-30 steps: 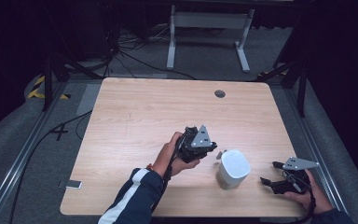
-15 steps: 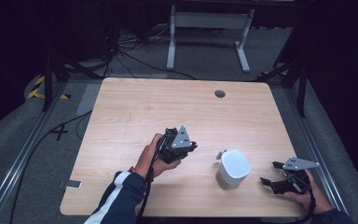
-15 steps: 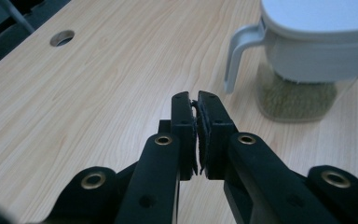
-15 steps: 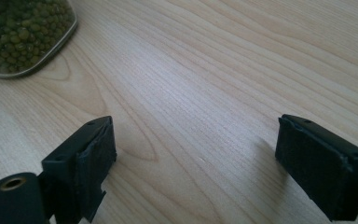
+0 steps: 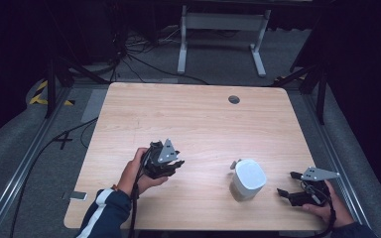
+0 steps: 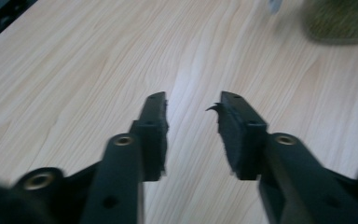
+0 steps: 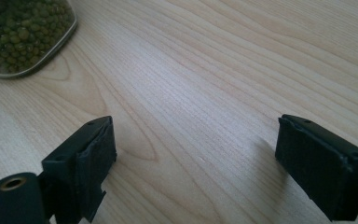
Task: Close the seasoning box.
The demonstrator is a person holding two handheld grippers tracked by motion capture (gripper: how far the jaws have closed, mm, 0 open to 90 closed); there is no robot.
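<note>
A clear jar (image 5: 247, 179) with a white square lid stands on the wooden table (image 5: 193, 119), right of centre near the front. It holds small green beans (image 7: 18, 32). My left gripper (image 5: 177, 165) is held low over the table to the jar's left, well apart from it. Its jaws (image 6: 191, 100) are open with nothing between them, and the jar (image 6: 340, 21) is blurred beyond them. My right gripper (image 5: 284, 193) rests near the front right corner, just right of the jar. In the right gripper view it (image 7: 196, 128) stands wide open over bare wood.
A round cable hole (image 5: 234, 99) sits near the table's far edge. A white metal stand (image 5: 223, 20) and cables lie on the floor behind. A small flat device (image 5: 74, 196) lies on the floor off the front left corner.
My left gripper has drawn back to the left, away from the jar. The right gripper and the jar have stayed where they were.
</note>
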